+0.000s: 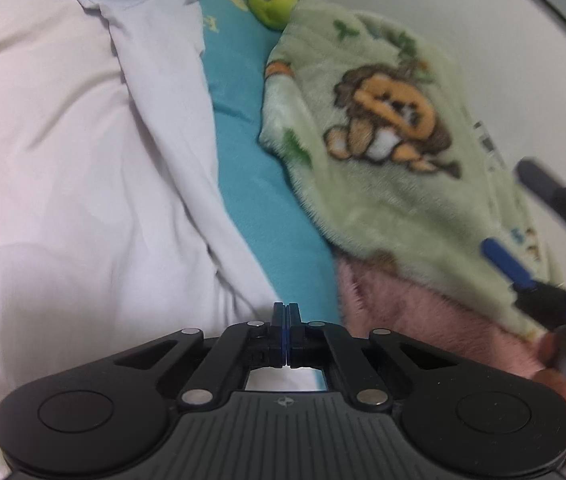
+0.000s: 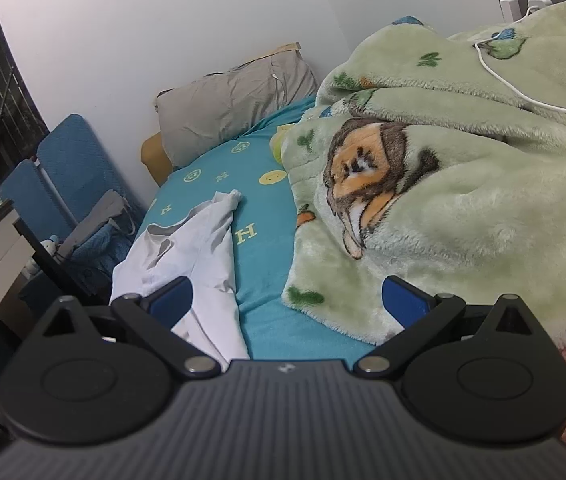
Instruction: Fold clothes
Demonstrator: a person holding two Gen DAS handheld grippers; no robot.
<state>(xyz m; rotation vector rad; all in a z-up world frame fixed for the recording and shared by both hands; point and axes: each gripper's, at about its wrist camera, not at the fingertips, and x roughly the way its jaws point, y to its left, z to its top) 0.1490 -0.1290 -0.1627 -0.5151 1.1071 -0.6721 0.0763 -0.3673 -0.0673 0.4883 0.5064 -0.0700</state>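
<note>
A white shirt (image 1: pixel 83 160) lies crumpled on the teal bed sheet (image 1: pixel 251 168). In the left wrist view my left gripper (image 1: pixel 286 316) has its blue pads pressed together at the shirt's near right edge, and white cloth runs under its jaws. My right gripper (image 2: pixel 287 300) stands open above the sheet with nothing between its fingers. The same shirt (image 2: pixel 203 248) reaches under its left finger (image 2: pixel 171 296), and its right finger (image 2: pixel 405 300) hangs over the green blanket's hem. That right gripper (image 1: pixel 523 268) also shows blurred at the right of the left wrist view.
A fluffy green lion-print blanket (image 2: pixel 463 200) is heaped along the right over a pink one (image 1: pixel 423 320). A white cable (image 2: pixel 523 96) lies on it. A grey pillow (image 2: pixel 235 104) and a yellow-green toy (image 1: pixel 271 0) sit at the bed's head. Blue furniture (image 2: pixel 67 168) stands on the left.
</note>
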